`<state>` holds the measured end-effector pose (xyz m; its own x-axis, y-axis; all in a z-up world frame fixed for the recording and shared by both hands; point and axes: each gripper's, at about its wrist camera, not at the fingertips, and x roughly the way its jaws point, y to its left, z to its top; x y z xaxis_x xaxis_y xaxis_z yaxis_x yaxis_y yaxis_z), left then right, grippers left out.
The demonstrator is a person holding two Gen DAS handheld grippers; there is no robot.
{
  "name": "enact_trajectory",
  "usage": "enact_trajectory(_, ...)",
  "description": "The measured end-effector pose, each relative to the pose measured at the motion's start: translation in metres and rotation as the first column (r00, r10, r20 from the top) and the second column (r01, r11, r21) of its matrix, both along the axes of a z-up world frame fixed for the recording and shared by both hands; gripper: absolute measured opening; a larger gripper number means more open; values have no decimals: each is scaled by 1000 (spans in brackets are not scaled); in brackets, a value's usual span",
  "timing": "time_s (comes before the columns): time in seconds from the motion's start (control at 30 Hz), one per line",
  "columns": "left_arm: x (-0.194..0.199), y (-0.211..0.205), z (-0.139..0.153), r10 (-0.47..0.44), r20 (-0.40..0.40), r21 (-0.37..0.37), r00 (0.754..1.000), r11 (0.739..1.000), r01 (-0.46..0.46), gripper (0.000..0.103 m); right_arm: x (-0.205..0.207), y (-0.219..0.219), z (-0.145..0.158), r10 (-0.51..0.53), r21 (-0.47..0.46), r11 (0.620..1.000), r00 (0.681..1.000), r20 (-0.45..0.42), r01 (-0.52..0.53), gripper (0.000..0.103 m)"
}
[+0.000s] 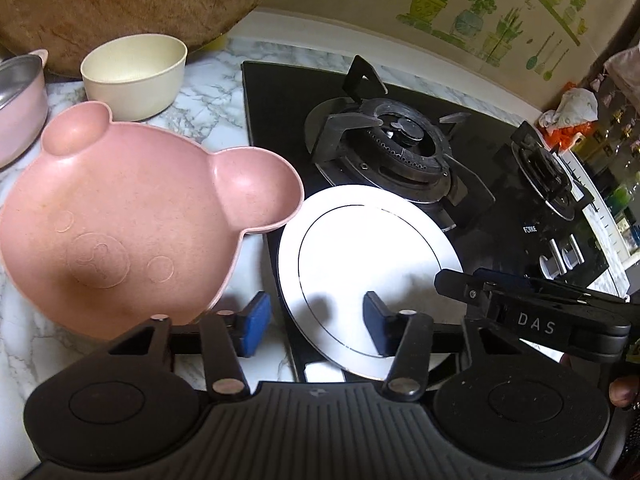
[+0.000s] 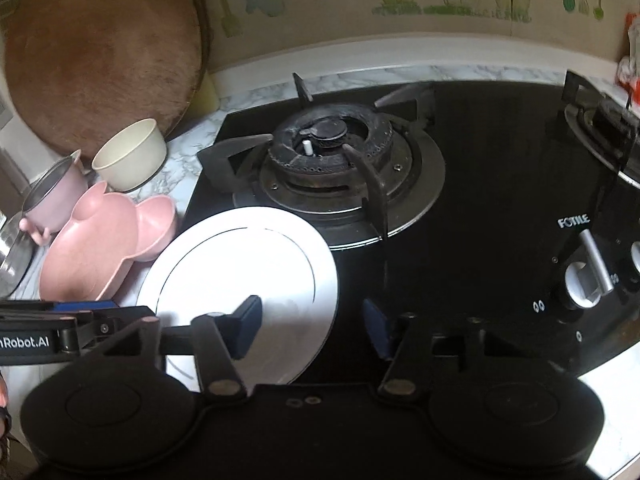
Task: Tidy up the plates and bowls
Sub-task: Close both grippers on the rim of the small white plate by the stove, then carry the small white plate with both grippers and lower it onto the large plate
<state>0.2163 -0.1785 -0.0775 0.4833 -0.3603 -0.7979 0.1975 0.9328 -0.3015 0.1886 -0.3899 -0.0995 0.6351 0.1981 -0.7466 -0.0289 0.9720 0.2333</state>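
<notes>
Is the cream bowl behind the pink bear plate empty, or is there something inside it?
Empty, as far as shown. The cream bowl stands upright on the marble counter, and its visible inner wall is bare; the very bottom is hidden.

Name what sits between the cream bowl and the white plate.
The pink bear-shaped dish lies between the cream bowl and the white plate, plainest in the right wrist view.

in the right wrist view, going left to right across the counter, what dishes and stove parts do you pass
pink metal-lined cup → pink bear-shaped plate → white plate → near burner → stove knob
</notes>
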Motion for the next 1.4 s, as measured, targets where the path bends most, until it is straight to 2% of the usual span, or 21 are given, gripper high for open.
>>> enact_trajectory(0.1, 8, 3, -3, 20, -21, -21, 1000, 1000, -20, 38, 6, -4, -3, -6, 11, 1000, 1000, -10, 6, 46)
enact_trajectory(0.17, 12, 7, -5, 38, -31, -35, 999, 999, -39, 33, 10, -7, -6, -15, 25, 1000, 1000, -23, 15, 37)
enact_trajectory(0.3, 16, 13, -7, 50, -46, -69, 998, 996, -53, 29, 16, -13, -9, -23, 58, 998, 999, -40, 26, 29)
enact_trajectory(0.47, 21, 16, -9, 71, -63, -98, 995, 992, -77, 26, 23, -16, -10, -23, 89, 996, 998, -55, 28, 16)
enact_trajectory(0.83, 22, 21, -16, 91, -74, -106, 993, 990, -98, 12, 26, -25, -12, -43, 156, 986, 997, -69, 53, 12)
enact_trajectory(1.4, -4, 29, -13, 71, -65, -120, 995, 990, -79, 11, -5, -22, 0, -38, 153, 987, 998, -45, 45, 10)
